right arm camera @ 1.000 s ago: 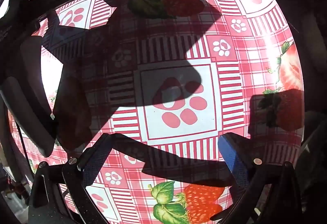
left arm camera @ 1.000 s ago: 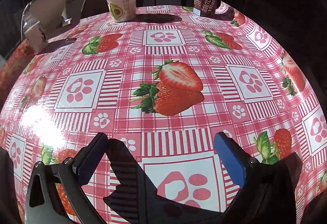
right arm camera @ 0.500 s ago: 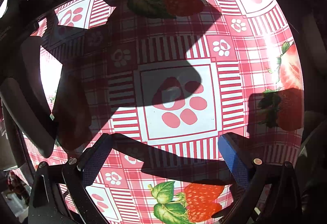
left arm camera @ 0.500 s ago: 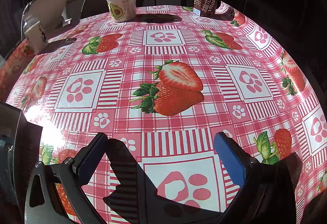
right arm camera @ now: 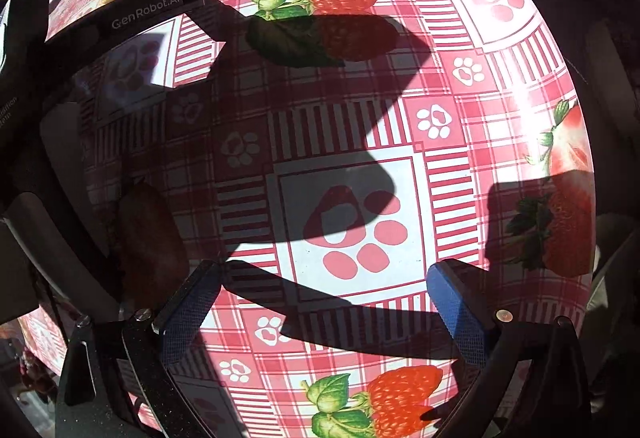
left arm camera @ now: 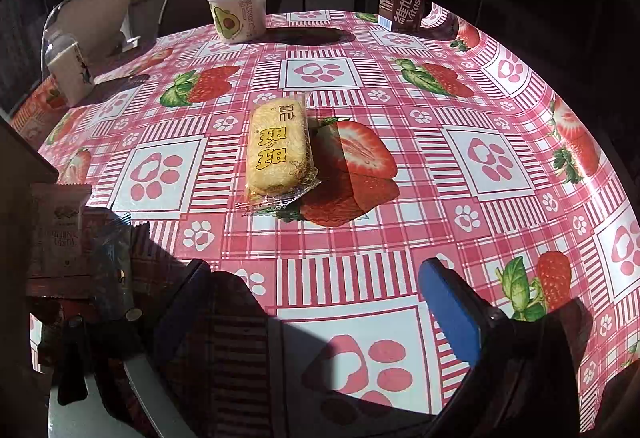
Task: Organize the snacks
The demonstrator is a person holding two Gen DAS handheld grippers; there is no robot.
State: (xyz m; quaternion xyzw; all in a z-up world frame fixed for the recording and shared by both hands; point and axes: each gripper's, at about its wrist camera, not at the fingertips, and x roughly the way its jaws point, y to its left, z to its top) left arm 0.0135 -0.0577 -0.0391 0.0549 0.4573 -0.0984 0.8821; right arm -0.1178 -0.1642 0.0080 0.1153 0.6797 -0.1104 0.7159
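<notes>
My left gripper (left arm camera: 320,302) and right gripper (right arm camera: 324,298) both gape wide, holding nothing. The wrapped yellow cake (left arm camera: 276,146) lies at twelve o'clock on the tablecloth (left arm camera: 480,110).

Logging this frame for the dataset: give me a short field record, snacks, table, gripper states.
surface: strawberry-print tablecloth
centre item: wrapped yellow cake, lying flat, untouched
far edge: avocado-label cup, brown drink carton
left edge: snack packets, white carton
left hand-held gripper: open, empty
right hand-held gripper: open, empty
</notes>
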